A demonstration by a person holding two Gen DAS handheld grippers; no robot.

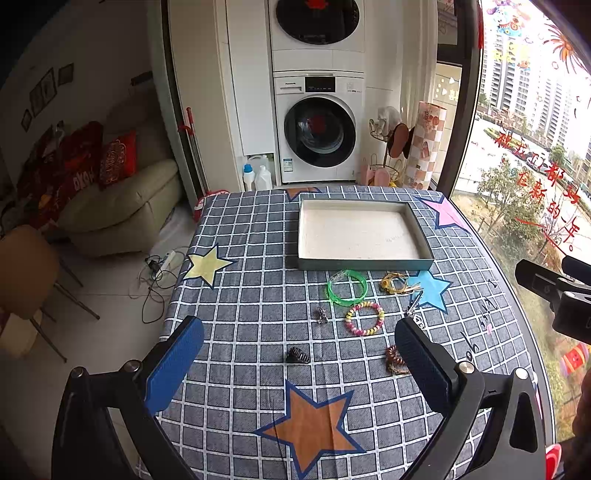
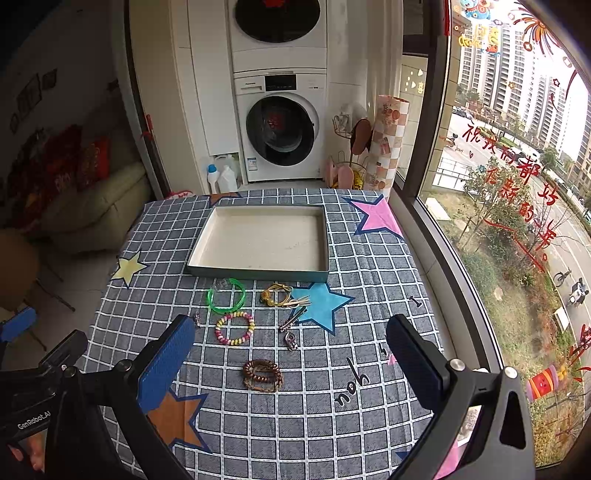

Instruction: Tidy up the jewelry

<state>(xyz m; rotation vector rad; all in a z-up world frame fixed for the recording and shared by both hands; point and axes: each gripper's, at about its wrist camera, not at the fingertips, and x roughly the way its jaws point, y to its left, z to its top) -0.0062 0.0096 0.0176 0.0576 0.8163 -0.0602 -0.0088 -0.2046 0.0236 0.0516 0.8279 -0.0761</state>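
Star-patterned checked tablecloth [image 2: 369, 258] beneath shallow tray [image 2: 258, 275], perhaps laundry-room washer [image 2: 280, 127] behind

hidden and unclear, as i see it from here:

- brown bead bracelet [image 1: 394, 360]: in the left wrist view my left gripper's right finger [image 1: 424, 365] covers its right half.
- small silver charm [image 1: 322, 315]: too small to make out; in the right wrist view the right gripper's left finger [image 2: 166, 363] nearly hides it.
- dark ridged piece [image 1: 297, 355]: perhaps a hair clip, too blurred to say.
- silver clip [image 2: 293, 319] and the metal bit [image 2: 291, 340] below it: fine detail unreadable.
- upper dryer [image 2: 277, 22]: cut off by the top edge.
- chair [image 1: 26, 273]: cut by the left edge, blurred.
- tablecloth [image 2: 295, 424]: near edge out of frame.
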